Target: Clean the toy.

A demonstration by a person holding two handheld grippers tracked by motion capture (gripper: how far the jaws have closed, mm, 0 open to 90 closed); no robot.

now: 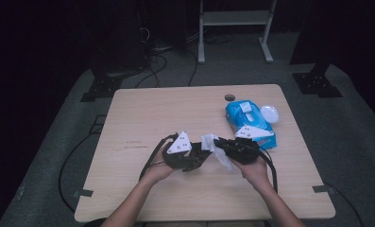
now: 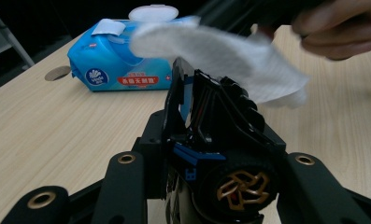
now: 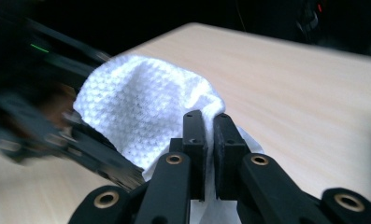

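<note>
On the left of the high view, the left gripper (image 1: 193,160) sits in the person's left hand (image 1: 159,170) above the pale wooden worktop (image 1: 142,118), its grey three-cornered plate facing up and a black cable trailing off toward the near edge. Seen in the left gripper view, its jaws are clamped on a small black toy car (image 2: 211,126) with blue trim and a gold-spoked wheel, held with that wheel toward the camera. Just right of it, between the two grippers, hangs a white wet wipe (image 1: 217,147); it is thin and crumpled, with a fine dimpled weave that shows clearly in the right gripper view (image 3: 141,107), and in the left gripper view (image 2: 220,56) it drapes over the top of the car. The right gripper (image 3: 210,126) has its jaws pinched shut on one edge of the wipe, the cloth bunching out to either side of them, and the person's right hand (image 1: 255,166) carries it close against the left gripper. Farther right and behind, a blue pack of wipes (image 1: 249,124) lies flat on the worktop with its white flip lid (image 1: 269,113) open beside it, well apart from both hands.
</note>
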